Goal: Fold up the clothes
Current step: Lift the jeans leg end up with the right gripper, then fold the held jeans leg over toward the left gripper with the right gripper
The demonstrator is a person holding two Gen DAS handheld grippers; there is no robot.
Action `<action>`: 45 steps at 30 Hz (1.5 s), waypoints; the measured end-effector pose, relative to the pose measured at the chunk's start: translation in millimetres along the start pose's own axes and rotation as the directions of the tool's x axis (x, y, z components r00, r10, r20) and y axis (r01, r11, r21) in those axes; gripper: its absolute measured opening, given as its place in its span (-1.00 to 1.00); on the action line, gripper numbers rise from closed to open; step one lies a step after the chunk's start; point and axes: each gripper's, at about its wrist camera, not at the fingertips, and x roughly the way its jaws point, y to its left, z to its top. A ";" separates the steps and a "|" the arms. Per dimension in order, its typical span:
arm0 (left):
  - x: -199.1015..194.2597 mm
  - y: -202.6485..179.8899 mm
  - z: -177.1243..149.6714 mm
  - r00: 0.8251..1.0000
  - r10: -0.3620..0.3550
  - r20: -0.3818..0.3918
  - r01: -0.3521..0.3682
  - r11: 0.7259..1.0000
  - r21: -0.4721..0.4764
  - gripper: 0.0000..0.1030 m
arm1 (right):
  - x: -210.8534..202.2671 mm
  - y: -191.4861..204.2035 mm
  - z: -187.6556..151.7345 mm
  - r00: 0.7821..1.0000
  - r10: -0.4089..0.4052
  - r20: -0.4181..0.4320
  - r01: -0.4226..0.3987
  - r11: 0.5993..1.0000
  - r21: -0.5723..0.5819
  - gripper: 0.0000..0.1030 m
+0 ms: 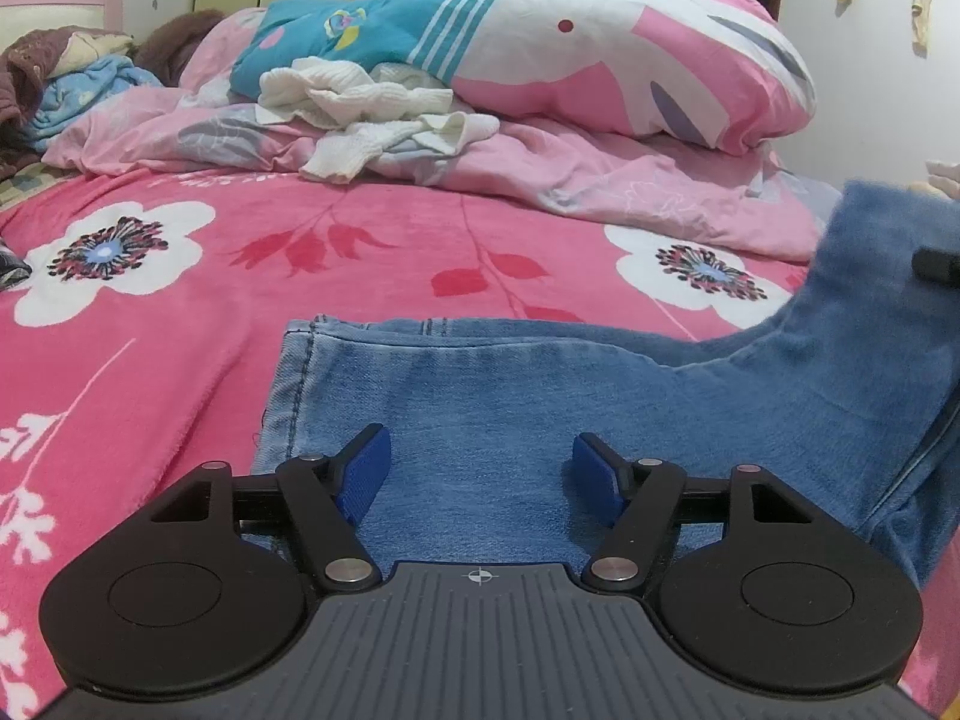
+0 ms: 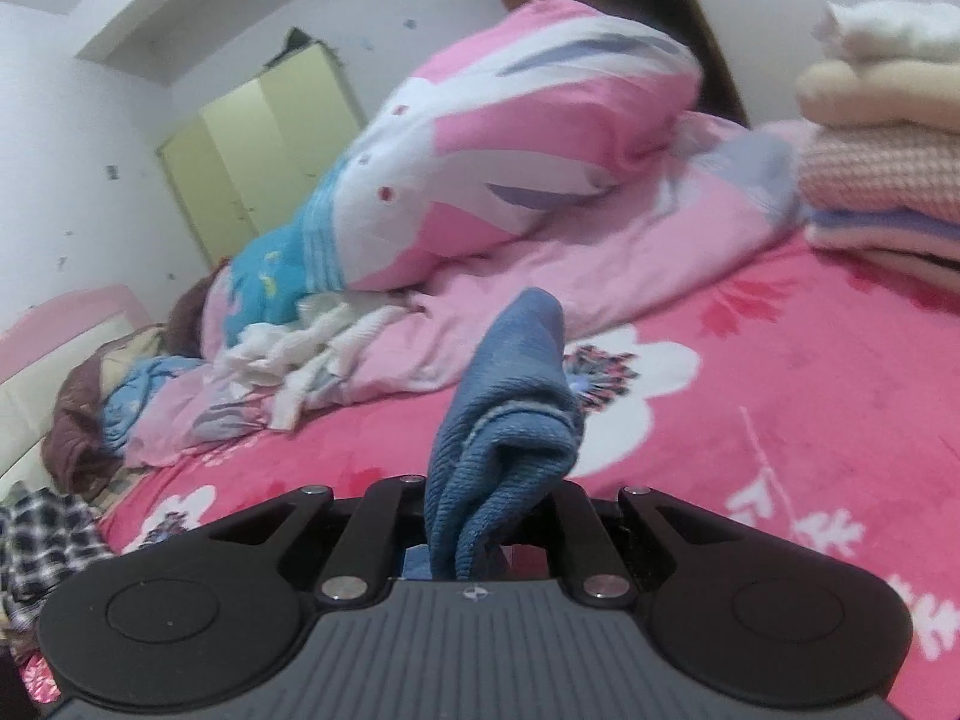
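- A bed is covered by a pink blanket [image 1: 180, 312] printed with white flowers; a bundled pink quilt [image 1: 600, 54] is heaped toward 12 o'clock in the left view.
- A crumpled white garment [image 1: 372, 114] is seen lying against the quilt, at 11 o'clock.
- Green cupboard doors [image 2: 252, 138] are set in the white wall behind the bed, and rags [image 1: 921, 6] are hung on a wall rack at 1 o'clock in the left view.
- A stack of folded clothes [image 2: 882, 156] is seen at 2 o'clock in the right view; checked cloth [image 2: 42, 546] lies at 9 o'clock.
- The jeans [image 1: 510, 396] are spread flat on the blanket, with one end lifted at 3 o'clock.
- The left gripper [image 1: 474, 480] is held wide open, low over the jeans; whether its blue pads [image 1: 360, 474] touch the denim cannot be told.
- The right gripper [image 2: 465, 546] is closed on a bunched fold of the jeans [image 2: 510, 414], which is raised above the bed.
- The right gripper is seen tilted, with the bed sloping across its view.
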 end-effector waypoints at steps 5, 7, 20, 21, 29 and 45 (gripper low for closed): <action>0.1 1.2 0.1 1.000 -0.002 0.000 0.002 1.000 -0.002 0.32 | -0.7 27.0 2.1 0.998 0.058 0.001 -0.058 0.997 -0.046 -0.81; 0.1 1.3 0.2 1.000 -0.003 0.000 0.003 1.000 -0.002 0.32 | 0.0 36.4 1.4 0.997 0.077 -0.001 -0.077 0.995 -0.065 -0.81; -0.7 0.2 -0.1 1.000 -0.003 0.000 0.003 1.000 -0.004 0.32 | 7.2 74.0 -13.7 0.985 0.167 -0.037 -0.170 0.979 -0.112 -0.81; -0.7 0.2 -0.2 1.000 -0.004 0.000 0.004 1.000 -0.004 0.32 | 8.1 76.5 -15.6 0.984 0.173 -0.041 -0.177 0.978 -0.111 -0.81; -1.3 2.0 0.1 1.000 -0.011 -0.001 0.011 1.000 -0.009 0.32 | 16.9 93.8 -29.3 0.973 0.218 -0.075 -0.225 0.969 -0.104 -0.81; -2.7 4.7 1.0 1.000 -0.023 -0.003 0.023 0.999 -0.022 0.32 | 32.9 113.7 -50.3 0.954 0.266 -0.141 -0.279 0.956 -0.086 -0.81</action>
